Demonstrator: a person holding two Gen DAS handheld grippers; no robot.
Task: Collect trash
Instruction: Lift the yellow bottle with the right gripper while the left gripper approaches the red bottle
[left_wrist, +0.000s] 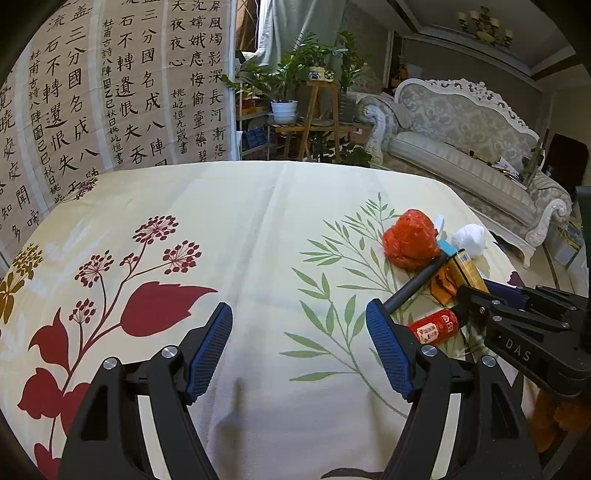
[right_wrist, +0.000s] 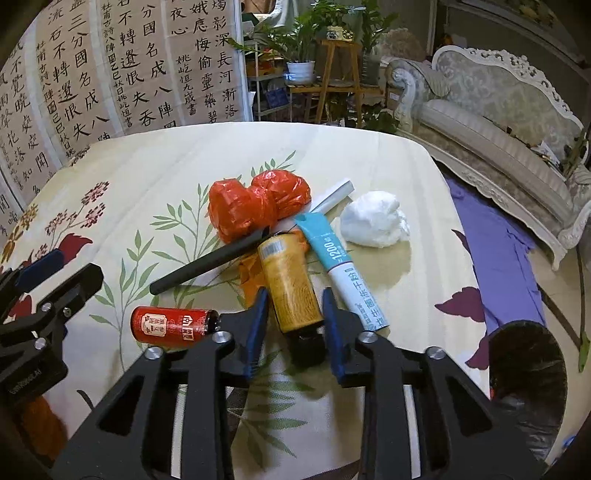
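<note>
A pile of trash lies on the floral tablecloth (right_wrist: 155, 177): crumpled red plastic (right_wrist: 255, 205), a yellow bottle (right_wrist: 290, 282), a blue-white tube (right_wrist: 343, 267), a white paper wad (right_wrist: 375, 219), a black stick (right_wrist: 210, 262) and a small red can (right_wrist: 170, 325). My right gripper (right_wrist: 295, 325) has its blue fingers on both sides of the yellow bottle's lower end, closed against it. My left gripper (left_wrist: 299, 345) is open and empty over bare cloth, left of the pile. In the left wrist view the red plastic (left_wrist: 410, 240), red can (left_wrist: 434, 326) and right gripper (left_wrist: 476, 291) show at the right.
A black trash bag opening (right_wrist: 528, 369) sits at the table's right edge. A purple cloth (right_wrist: 495, 236) lies on the floor beside a pale sofa (right_wrist: 498, 122). A calligraphy screen (left_wrist: 110, 81) and potted plants (left_wrist: 295, 74) stand behind the table.
</note>
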